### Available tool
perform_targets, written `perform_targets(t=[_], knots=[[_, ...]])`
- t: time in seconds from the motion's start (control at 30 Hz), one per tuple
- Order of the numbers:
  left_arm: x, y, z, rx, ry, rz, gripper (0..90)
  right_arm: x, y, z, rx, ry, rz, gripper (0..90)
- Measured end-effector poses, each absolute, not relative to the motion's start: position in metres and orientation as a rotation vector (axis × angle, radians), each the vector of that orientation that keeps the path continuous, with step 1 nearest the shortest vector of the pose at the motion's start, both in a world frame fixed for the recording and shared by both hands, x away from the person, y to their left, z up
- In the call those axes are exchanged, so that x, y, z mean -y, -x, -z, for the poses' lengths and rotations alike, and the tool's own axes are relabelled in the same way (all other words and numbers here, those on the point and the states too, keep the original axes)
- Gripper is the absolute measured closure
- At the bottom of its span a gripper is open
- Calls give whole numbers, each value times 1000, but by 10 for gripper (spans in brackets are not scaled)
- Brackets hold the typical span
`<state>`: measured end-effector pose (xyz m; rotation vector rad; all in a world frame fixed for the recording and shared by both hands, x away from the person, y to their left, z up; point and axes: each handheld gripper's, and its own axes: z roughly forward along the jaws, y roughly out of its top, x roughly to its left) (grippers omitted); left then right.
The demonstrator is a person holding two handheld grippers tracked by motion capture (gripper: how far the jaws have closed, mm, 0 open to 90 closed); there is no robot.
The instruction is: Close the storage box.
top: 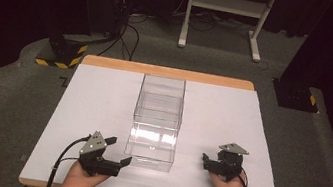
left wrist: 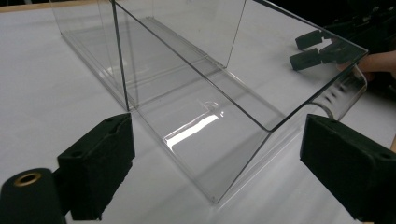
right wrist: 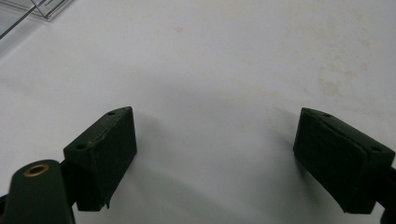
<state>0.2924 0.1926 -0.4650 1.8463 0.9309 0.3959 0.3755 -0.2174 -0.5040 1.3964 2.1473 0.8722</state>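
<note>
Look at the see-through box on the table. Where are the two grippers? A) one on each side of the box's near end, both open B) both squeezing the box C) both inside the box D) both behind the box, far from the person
A: the left gripper and the right gripper sit either side of the clear box at its near end, jaws spread, holding nothing.

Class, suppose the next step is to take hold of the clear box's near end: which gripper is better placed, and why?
Probably the left gripper. Its open jaws already point at the clear box, whose near corner sits between them in the left gripper view. The right gripper, also open, faces bare white table cover.
</note>
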Motion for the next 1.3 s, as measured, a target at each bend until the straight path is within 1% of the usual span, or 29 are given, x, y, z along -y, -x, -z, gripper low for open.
perform_targets(t=[0.07,0.47,0.53,1.3], knots=[[-191,-292,467,-929,-1857,-402,144,217,-375,504,-2147,-1396,-872,131],[-187,-292,472,-938,-1867,-415,163,217,-375,504,-2148,-1394,-871,131],[-188,-293,473,-944,-1867,-411,178,217,-375,504,-2147,-1396,-872,131],[-186,-304,479,-997,-1830,-402,179,217,-376,504,-2148,-1397,-872,131]])
